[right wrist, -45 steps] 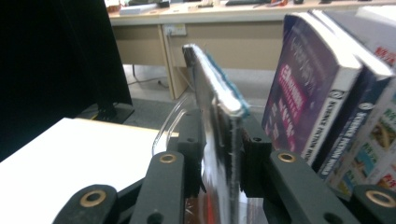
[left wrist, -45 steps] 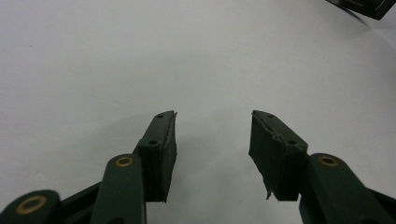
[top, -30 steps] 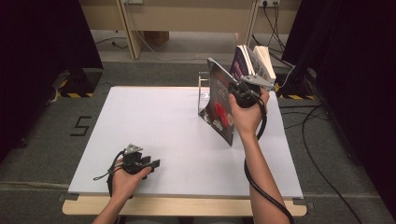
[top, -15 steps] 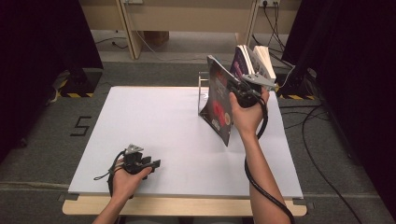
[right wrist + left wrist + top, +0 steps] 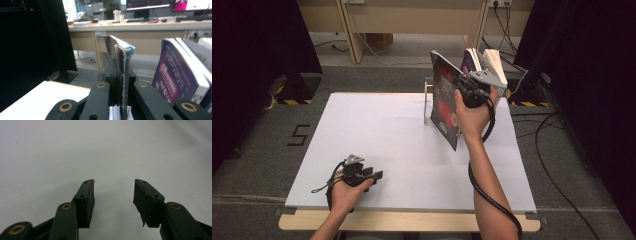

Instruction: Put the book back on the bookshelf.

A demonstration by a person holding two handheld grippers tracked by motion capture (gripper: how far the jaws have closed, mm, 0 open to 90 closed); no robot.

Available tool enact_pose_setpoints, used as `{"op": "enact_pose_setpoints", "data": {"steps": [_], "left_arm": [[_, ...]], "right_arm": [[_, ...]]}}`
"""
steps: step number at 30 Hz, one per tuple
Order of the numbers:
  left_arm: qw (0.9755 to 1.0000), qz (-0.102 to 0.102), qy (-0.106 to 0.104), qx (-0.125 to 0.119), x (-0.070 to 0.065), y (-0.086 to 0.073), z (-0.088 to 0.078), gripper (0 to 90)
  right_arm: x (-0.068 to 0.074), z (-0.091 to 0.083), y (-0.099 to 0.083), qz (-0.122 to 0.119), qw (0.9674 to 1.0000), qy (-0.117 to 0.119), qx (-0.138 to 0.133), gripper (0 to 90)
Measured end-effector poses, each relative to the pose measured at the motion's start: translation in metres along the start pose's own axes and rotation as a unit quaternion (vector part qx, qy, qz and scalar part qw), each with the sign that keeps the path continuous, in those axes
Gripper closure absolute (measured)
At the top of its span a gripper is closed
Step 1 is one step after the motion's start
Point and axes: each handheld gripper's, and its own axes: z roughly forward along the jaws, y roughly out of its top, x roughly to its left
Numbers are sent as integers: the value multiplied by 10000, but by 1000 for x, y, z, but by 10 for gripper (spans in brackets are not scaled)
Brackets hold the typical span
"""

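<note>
Resting near the front edge of the white table (image 5: 377,125), the left gripper (image 5: 371,175) lies idle in the person's left hand, its jaws spread with nothing but bare tabletop between them (the left gripper view makes this plain). Farther back and to the right, the right gripper (image 5: 460,86) is clamped tight on the top edge of a dark-covered book (image 5: 444,102) with red markings, which hangs tilted, its lower corner reaching down over the table. In the right gripper view the book's (image 5: 123,65) edge stands pinched between the two black jaws. Just behind the book stands a thin metal bookend (image 5: 428,100) at the table's far edge, and beside the gripper lean the other books (image 5: 484,62), a purple one nearest.

By my reading, the step in hand is carrying the book, either out of that leaning row or into it; which way I cannot tell. Next calls for keeping the grip firm, swinging the book upright or flat, and steering its lower corner clear of the bookend and neighbouring spines.
</note>
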Motion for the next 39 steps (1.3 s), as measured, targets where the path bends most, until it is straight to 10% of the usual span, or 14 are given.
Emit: {"op": "enact_pose_setpoints", "data": {"steps": [39], "left_arm": [[10000,-9,-11,18,3,0,0,510]], "right_arm": [[-11,64,-2,131,9980,-543,-281,869]]}}
